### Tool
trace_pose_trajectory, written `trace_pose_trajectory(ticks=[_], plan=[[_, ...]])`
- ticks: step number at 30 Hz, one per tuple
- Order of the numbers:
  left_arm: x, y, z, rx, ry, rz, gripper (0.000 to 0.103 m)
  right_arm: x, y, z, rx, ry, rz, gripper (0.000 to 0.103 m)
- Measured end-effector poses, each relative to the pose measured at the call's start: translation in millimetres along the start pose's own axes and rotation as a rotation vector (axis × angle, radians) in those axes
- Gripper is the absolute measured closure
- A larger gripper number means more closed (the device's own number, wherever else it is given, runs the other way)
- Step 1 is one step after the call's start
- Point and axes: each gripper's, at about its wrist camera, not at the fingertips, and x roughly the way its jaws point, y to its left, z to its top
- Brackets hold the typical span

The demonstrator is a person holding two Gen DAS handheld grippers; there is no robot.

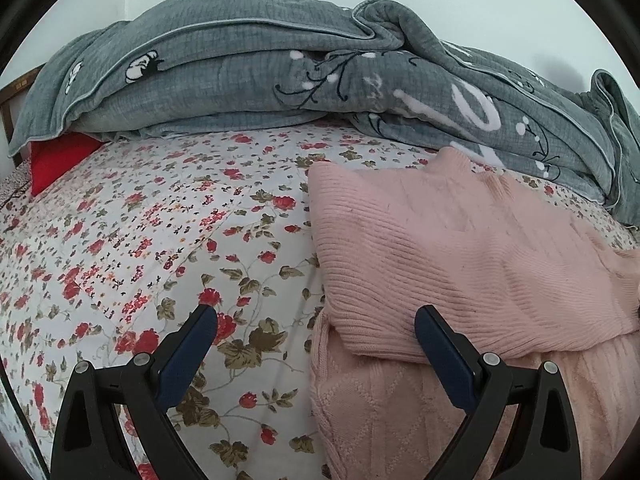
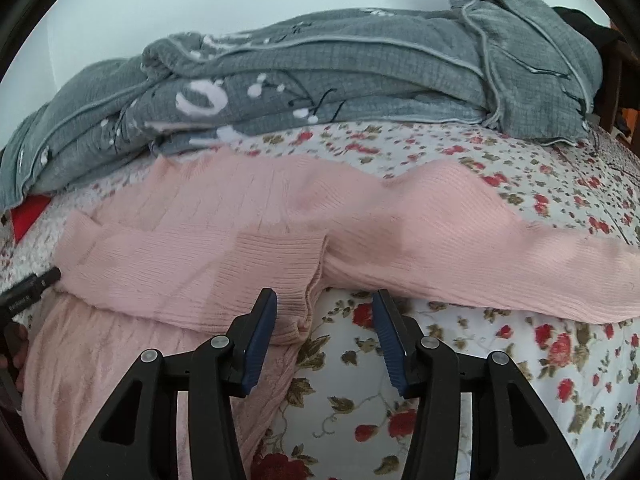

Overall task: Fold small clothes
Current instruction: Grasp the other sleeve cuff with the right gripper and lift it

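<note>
The pink ribbed knit sweater [image 2: 280, 240] lies spread on my floral-print bed sheet [image 2: 520, 360], one sleeve folded across its body, the other stretched sideways, I judge awaiting its fold. My right hand-held gripper [image 2: 324, 300] hangs part-open over the sweater's cuff edge, gripping nothing. My left hand-held gripper [image 1: 316, 316] gapes wide beside the sweater, empty. Behind the sweater sits a rumpled grey quilt [image 1: 240, 60].

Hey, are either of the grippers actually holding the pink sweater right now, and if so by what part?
Nothing is held. The left gripper and right gripper both stand open above the pink sweater, their fingers clear of the knit.
</note>
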Motion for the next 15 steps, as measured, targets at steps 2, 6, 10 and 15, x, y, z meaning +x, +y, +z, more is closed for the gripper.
trace_pose_trajectory(ticks=[2,6,10,15], plan=[[0.0,1.4,0.0,-0.004,0.0,-0.006,0.003,-9.2,-5.3,2.1,0.021,-0.032,-0.011,0.05],[1.2,2.1,0.0,-0.006,0.004,-0.014,0.003,-30.3,-24.8,6.1,0.081,-0.106,-0.057,0.045],[4.1,3.0,-0.1,-0.012,0.017,-0.025,0.003,-46.2,-48.8,10.7,0.134,-0.145,-0.136,0.045],[6.0,3.4,0.5,-0.015,0.025,-0.031,0.003,-63.8,-91.3,5.0,0.251,-0.155,-0.217,0.045]])
